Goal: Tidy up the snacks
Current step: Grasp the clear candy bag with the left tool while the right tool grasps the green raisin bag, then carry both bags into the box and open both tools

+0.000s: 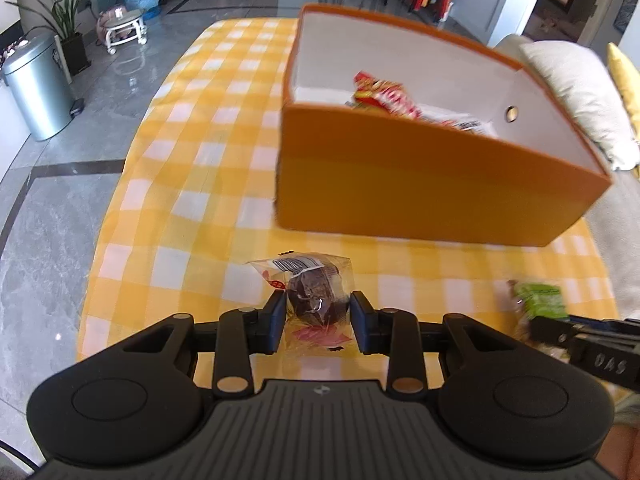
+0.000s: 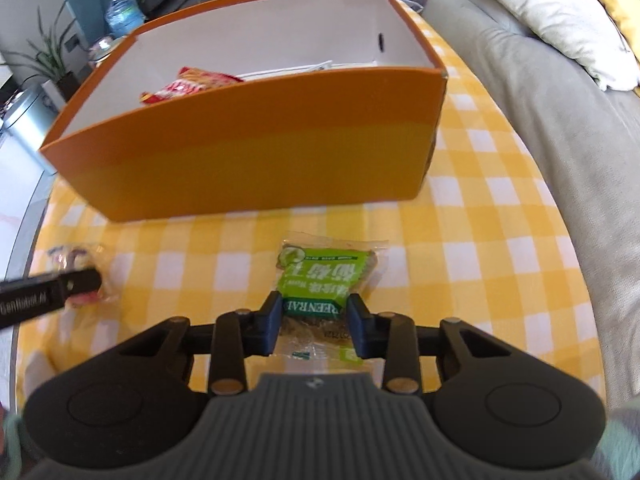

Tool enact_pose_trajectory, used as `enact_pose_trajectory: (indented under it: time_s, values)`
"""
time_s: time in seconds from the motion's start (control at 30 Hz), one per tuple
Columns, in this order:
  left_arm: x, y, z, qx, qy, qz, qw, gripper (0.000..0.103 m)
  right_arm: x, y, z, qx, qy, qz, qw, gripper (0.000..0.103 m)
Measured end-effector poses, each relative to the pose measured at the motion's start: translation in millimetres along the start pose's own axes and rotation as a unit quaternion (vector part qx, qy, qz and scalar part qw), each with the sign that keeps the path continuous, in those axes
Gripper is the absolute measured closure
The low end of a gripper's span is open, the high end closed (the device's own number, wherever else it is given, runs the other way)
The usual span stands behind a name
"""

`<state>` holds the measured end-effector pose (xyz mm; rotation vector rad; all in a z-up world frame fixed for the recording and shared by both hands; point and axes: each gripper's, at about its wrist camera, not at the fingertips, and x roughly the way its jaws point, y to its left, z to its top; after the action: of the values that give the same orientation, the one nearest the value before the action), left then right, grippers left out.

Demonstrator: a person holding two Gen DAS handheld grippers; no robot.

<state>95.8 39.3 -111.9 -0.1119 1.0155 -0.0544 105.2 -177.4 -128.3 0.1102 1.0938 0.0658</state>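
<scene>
On the counter (image 1: 192, 184), covered with a yellow and white checked cloth (image 2: 472, 240), two hand-held grippers each grip a wrapped snack in front of an orange box (image 1: 420, 196).

Seen from its own wrist camera, the left gripper (image 1: 318, 318) points steeply downward and forward toward the near wall of the box. Its jaws are clenched on a clear packet (image 1: 310, 296) with a dark round cake inside; the blue pads press the packet's two sides, and the barcode end sticks out past the tips toward the box. Whether the packet touches the cloth cannot be told.

The right gripper (image 2: 313, 322) is tilted down much the same, aimed at the long orange wall ahead of it. Its jaws are clenched on a green packet (image 2: 326, 276), holding it by the near end, with the printed part reaching forward beyond the tips. Whether this packet touches the cloth cannot be told either.

The two grippers sit side by side, near each other: each camera catches the tip of the other one at the frame's edge, with its snack blurred.

The box stands open on the cloth just beyond both packets. Its inside is white, and a red snack bag (image 2: 188, 84) lies in it along with some pale wrappers. A grey sofa (image 2: 560, 128) with a cream cushion (image 2: 552, 16) runs along the counter's right side.
</scene>
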Motion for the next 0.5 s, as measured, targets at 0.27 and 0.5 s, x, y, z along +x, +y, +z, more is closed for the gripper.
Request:
enact_pose_trajectory:
  time_s: [0.27,0.5]
  values:
    - [-38.4,-14.5,8.7,0.014,-0.039,-0.022,0.9989,0.065,-47.6,5.4,-6.0,-0.012,-0.047,0.023,0.999,0.071]
    - [-63.4,-27.7,35.4,0.046,-0.078,-0.027,0.9956,0.065,-85.1,6.6,7.7,-0.026,-0.093,0.038,0.995,0.071]
